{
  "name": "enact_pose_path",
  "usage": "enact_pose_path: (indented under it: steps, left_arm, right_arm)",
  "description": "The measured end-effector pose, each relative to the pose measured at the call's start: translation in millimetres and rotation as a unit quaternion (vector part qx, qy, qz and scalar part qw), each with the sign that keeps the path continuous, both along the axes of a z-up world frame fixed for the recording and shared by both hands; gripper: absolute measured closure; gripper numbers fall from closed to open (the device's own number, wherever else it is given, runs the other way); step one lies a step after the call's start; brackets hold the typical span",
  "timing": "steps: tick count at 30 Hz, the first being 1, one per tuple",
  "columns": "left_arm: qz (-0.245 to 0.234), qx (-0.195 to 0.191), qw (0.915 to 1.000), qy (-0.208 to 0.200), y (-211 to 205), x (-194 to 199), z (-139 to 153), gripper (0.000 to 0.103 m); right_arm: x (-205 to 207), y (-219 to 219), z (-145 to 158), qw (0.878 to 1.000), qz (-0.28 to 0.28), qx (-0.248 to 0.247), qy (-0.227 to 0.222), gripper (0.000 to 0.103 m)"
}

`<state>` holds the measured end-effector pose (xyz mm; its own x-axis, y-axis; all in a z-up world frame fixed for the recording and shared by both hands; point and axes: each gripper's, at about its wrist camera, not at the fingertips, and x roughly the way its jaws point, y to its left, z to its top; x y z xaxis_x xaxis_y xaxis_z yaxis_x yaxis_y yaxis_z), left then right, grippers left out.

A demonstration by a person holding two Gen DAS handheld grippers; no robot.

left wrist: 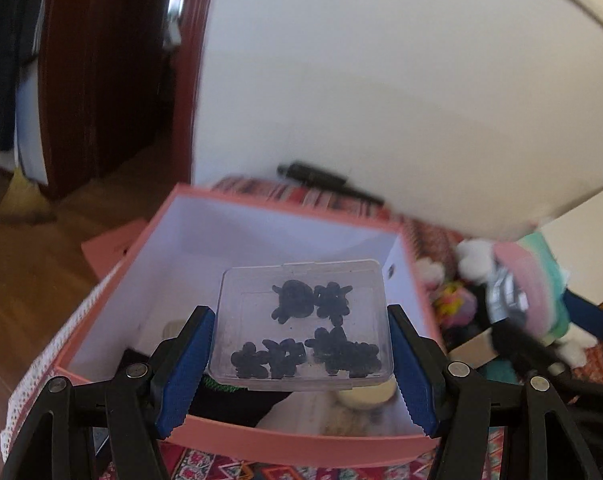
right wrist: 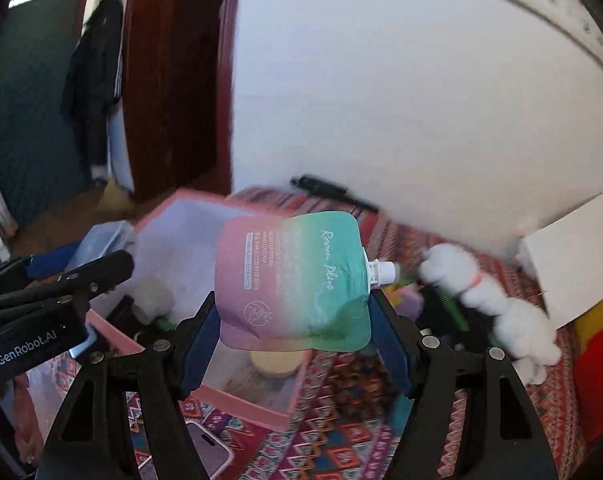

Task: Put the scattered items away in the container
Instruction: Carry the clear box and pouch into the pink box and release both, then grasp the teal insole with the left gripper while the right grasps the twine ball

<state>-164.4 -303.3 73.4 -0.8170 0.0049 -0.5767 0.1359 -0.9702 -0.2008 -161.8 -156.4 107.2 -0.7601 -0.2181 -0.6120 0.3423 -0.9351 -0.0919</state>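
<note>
surface: patterned red cloth (right wrist: 341, 432) lying under the pink box (left wrist: 301, 444)
room: white wall (left wrist: 381, 80) rising behind
left gripper (left wrist: 301, 360): jaws gripping the clear case (left wrist: 301, 320)
right gripper (right wrist: 297, 344): jaws gripping the pouch (right wrist: 293, 280)

Clear glossy plastic case (left wrist: 301, 320); smooth matt pouch (right wrist: 293, 280); woven cloth (right wrist: 341, 420).

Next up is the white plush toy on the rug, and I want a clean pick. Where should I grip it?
Grip the white plush toy across its narrow neck by the pink collar, coming from above. It lies stretched out on the patterned rug, so jaws set across its length would likely close on the slimmest part.
</note>
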Motion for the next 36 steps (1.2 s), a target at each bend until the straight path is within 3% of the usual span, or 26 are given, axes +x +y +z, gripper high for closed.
enact_pose_path:
  steps: [5, 8, 10, 12, 17, 21, 27, 36]
  left_arm:
    - [0.014, -0.003, 0.9992, -0.038, -15, -27, -33, 0.032]
    - [0.049, -0.042, 0.9969, -0.045, -21, -41, -43, 0.029]
    - [0.066, -0.064, 0.9949, -0.043, -22, -42, -44, 0.011]
    - [0.071, -0.060, 0.9952, -0.028, -25, -39, -41, 0.006]
    - [0.072, -0.041, 0.9965, -0.013, -29, -32, -34, 0.005]
    - [0.062, -0.033, 0.9975, -0.012, -18, -27, -28, 0.005]
    - [0.018, -0.046, 0.9988, 0.005, 35, -31, -15, 0.005]
    - [-0.091, -0.092, 0.9915, 0.014, 168, -46, -12, 0.005]
  right_arm:
    - [-41, -24, -43, 0.999, 0.021, 0.000, -0.037, 0.028]
    - [-56, -26, -59, 0.998, 0.032, -0.007, -0.046, 0.026]
    - [-60, -22, -65, 0.999, 0.016, -0.004, -0.041, 0.019]
    - [-59, -11, -63, 0.999, 0.011, -0.018, -0.037, 0.015]
    - [-58, 17, -46, 0.998, -0.001, -0.062, -0.027, 0.013]
    - [-55, 41, -36, 0.998, -0.011, -0.067, -0.017, 0.011]
    - [-52, 95, -30, 0.996, -0.050, -0.071, -0.010, 0.011]
    - [-51, 217, -31, 0.986, -0.134, -0.101, -0.009, 0.010]
